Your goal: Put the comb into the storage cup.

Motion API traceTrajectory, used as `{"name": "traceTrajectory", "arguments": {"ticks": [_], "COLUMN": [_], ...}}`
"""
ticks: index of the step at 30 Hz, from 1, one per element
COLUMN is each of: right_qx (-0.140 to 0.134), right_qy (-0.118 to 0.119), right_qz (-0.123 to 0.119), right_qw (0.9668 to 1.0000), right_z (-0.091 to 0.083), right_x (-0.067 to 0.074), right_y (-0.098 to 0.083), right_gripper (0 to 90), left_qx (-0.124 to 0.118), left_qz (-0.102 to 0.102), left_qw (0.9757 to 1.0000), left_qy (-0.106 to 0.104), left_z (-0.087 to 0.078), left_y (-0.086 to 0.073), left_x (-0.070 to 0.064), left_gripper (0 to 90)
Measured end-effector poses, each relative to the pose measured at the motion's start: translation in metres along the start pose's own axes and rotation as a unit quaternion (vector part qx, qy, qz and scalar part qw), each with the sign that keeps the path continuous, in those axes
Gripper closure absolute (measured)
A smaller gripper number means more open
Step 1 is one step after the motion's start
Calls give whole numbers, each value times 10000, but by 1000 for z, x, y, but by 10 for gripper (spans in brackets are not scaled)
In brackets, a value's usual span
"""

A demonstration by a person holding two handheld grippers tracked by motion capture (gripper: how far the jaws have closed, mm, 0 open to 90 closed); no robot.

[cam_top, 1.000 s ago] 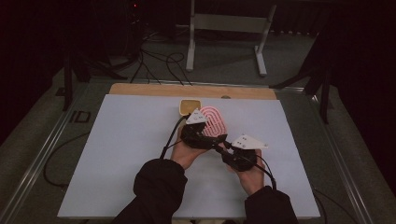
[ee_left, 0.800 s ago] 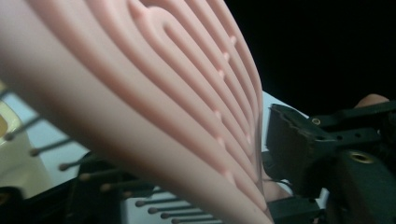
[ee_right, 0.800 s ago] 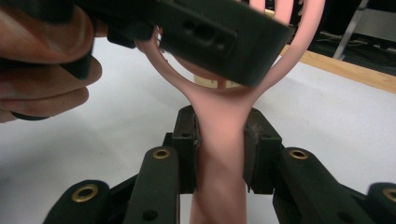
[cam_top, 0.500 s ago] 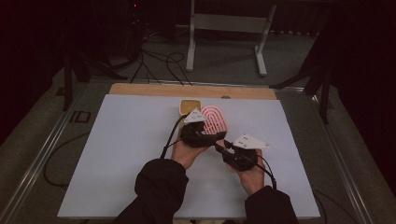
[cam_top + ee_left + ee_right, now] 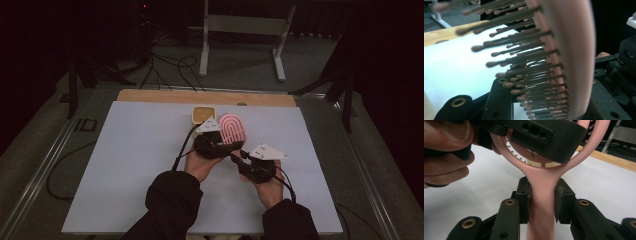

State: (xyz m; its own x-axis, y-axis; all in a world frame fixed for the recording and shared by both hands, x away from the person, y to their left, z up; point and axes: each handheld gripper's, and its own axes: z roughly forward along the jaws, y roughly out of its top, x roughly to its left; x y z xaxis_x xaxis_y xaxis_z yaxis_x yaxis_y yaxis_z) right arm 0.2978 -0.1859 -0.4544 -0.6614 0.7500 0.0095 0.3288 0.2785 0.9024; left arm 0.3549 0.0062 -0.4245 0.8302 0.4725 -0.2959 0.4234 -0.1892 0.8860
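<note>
1. Pink hairbrush (image 5: 234, 128) is held above the white tabletop (image 5: 125, 165) near its middle, between the two hand-held grippers; its oval head faces up in the high view, showing curved pink-and-white ridges.
2. Brush handle (image 5: 541, 205): pink and narrow, it runs straight down from the fork of the head.
3. Right hand-held gripper (image 5: 541, 201): clenched on the handle, one black pad pressing each side just below the fork. In the high view it sits toward the person, right of the brush (image 5: 256, 167).
4. Left hand-held gripper (image 5: 212, 142): its jaws have just been closing and now clamp the brush head. In the right gripper view one black jaw lies across the head's open frame; in the left gripper view the head stands edge-on between the jaws.
5. Bristles (image 5: 524, 67): thin dark pins with rounded tips, jutting left from the pink pad, blurred up close.
6. Person's left hand (image 5: 446, 150): fingers wrapped around the left gripper's body; dark sleeves come in from the bottom edge.
7. Small yellow tray (image 5: 202, 114): on the tabletop just behind the brush, apart from it.
8. Wooden strip (image 5: 165, 96): runs along the far edge of the tabletop.
</note>
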Motion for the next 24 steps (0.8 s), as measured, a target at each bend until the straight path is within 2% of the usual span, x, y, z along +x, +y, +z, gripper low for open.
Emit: {"name": "traceTrajectory", "arguments": {"ticks": [4, 5, 9, 11, 13, 14, 15, 20, 24], "right_qx": [-37, -42, -156, -129, -106, -80, -67, 58, 95], "right_qy": [-11, -7, -87, -86, -62, -72, -69, -70, -36], "right_qz": [48, 55, 131, 155, 149, 135, 118, 12, 73], "right_qw": [10000, 10000, 9998, 9998, 9998, 9999, 9999, 10000, 9999], "right_z": [-1, -1, -1, -1, -1, 0, 1, 4, 4], "right_x": [-1, -1, -3, -4, -3, -2, -2, 1, 0], "right_y": [1, 1, 2, 3, 3, 3, 4, 3, 3], "right_gripper": [676, 636, 363, 335, 253, 170, 126, 82, 81], "left_qx": [-47, -45, -55, -64, -72, -76, -83, -85, -85], "left_qz": [-79, -66, -49, -51, -50, -51, -50, -15, -12], "left_qw": [10000, 10000, 9999, 9999, 9999, 9999, 9999, 9998, 9997], "left_qy": [-22, 0, 76, 102, 125, 129, 140, 184, 211], "left_z": [0, 0, -2, -3, -3, -3, -3, -4, -5], "left_y": [0, 0, 1, 1, 2, 2, 2, 2, 2], "left_x": [1, 1, 2, 2, 2, 2, 2, 2, 3], "left_gripper": [638, 640, 642, 643, 643, 643, 643, 643, 644]}}
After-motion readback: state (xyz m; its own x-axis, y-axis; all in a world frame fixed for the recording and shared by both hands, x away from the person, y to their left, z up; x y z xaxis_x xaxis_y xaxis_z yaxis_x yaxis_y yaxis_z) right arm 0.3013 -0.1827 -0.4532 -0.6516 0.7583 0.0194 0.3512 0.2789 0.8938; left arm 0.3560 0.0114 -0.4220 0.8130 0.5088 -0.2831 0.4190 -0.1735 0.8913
